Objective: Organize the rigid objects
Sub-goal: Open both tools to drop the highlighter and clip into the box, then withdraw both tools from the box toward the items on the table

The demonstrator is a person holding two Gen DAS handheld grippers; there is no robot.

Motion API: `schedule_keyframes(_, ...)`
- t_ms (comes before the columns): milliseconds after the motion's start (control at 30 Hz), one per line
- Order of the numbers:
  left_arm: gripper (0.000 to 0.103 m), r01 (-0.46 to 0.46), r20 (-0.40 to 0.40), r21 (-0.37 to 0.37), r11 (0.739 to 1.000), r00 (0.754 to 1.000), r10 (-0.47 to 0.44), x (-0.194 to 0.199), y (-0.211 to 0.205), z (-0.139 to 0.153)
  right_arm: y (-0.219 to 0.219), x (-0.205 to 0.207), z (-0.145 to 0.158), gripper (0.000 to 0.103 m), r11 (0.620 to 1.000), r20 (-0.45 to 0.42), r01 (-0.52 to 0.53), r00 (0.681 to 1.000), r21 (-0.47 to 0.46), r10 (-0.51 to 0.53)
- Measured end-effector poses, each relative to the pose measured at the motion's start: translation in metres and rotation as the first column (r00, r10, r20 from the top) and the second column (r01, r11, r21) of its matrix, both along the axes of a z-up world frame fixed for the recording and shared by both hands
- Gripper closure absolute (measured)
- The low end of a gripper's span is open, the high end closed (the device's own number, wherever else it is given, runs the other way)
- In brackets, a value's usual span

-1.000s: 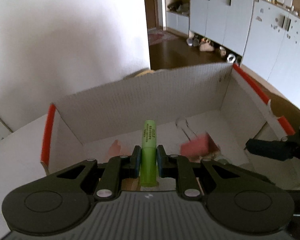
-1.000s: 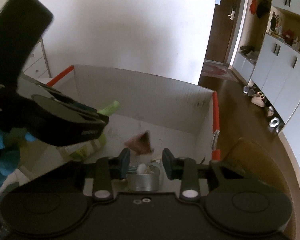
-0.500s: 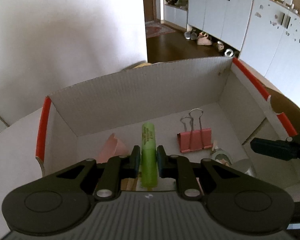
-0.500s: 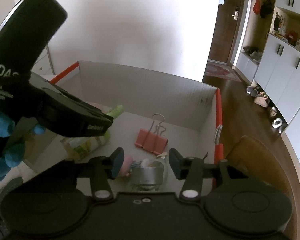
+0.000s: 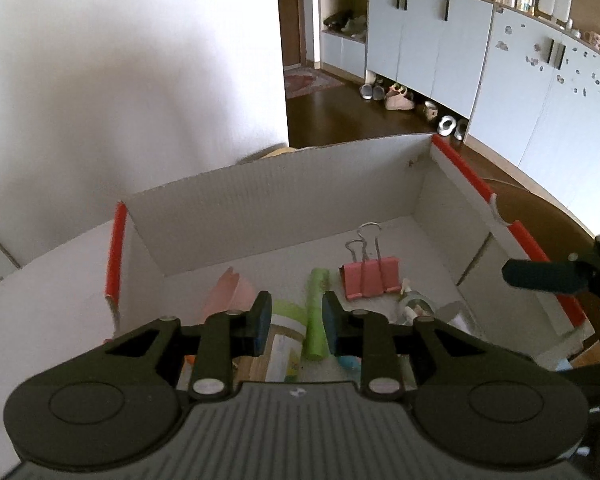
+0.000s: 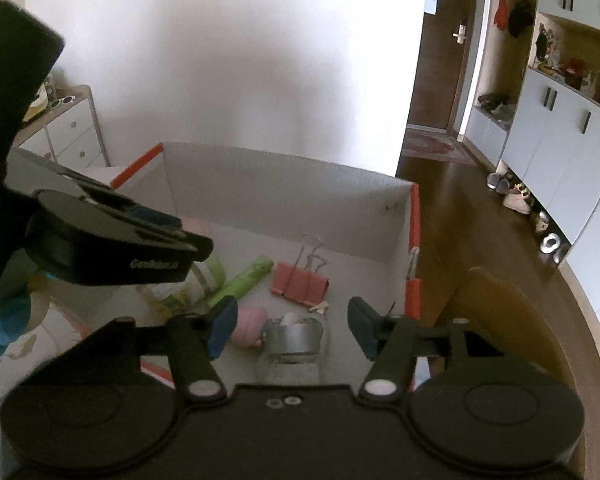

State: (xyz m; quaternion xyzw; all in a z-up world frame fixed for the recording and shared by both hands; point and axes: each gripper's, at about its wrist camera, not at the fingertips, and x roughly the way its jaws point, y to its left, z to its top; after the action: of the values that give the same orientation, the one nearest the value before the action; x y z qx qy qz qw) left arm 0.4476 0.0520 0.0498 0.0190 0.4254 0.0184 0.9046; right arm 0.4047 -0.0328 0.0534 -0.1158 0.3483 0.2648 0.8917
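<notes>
Two grippers release over the cardboard box [image 5: 284,196]: left gripper [image 5: 293,322], jaws just parting, frees the green highlighter [image 5: 317,312] mid-floor; right gripper [image 6: 291,326], widening, clears the glass jar [image 6: 292,350] by the right wall; withdraw straight, touching nothing.

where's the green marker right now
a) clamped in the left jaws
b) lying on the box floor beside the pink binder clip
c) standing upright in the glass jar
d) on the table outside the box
b: the green marker lies flat on the floor of the box, just left of the pink binder clip, and the left gripper above it has its jaws apart, touching nothing.
</notes>
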Motion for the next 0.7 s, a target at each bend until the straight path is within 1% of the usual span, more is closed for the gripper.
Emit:
schedule_keyframes(100,0.077,0.006,0.013,0.019,1.000,1.000,-0.006,-0.010,-0.003,0.008,-0.005,-0.008,0.008,0.039,1.000,0.012,0.008,1.000,0.010,-0.008)
schedule_keyframes(300,0.076,0.014,0.048,0.016,1.000,0.999,-0.014,-0.032,-0.008,0.027,-0.015,-0.027,0.025,0.038,0.999,0.028,0.016,0.999,0.033,-0.017)
schedule_keyframes(333,0.076,0.014,0.054,0.012,1.000,0.998,-0.015,-0.035,-0.009,0.029,-0.016,-0.029,0.028,0.034,0.999,0.029,0.019,0.999,0.038,-0.020)
schedule_keyframes(400,0.076,0.021,0.065,0.008,1.000,0.998,-0.021,-0.044,-0.011,0.035,-0.020,-0.035,0.032,0.029,0.999,0.035,0.022,0.999,0.046,-0.024)
schedule_keyframes(500,0.076,0.029,0.080,0.023,0.999,0.996,-0.031,-0.057,-0.015,0.042,-0.024,-0.045,0.039,0.028,0.998,0.041,0.022,0.999,0.059,-0.024)
schedule_keyframes(700,0.075,0.045,0.111,0.013,0.999,0.993,-0.047,-0.087,-0.016,0.054,-0.033,-0.070,0.046,0.024,0.997,0.058,0.004,0.998,0.081,-0.009)
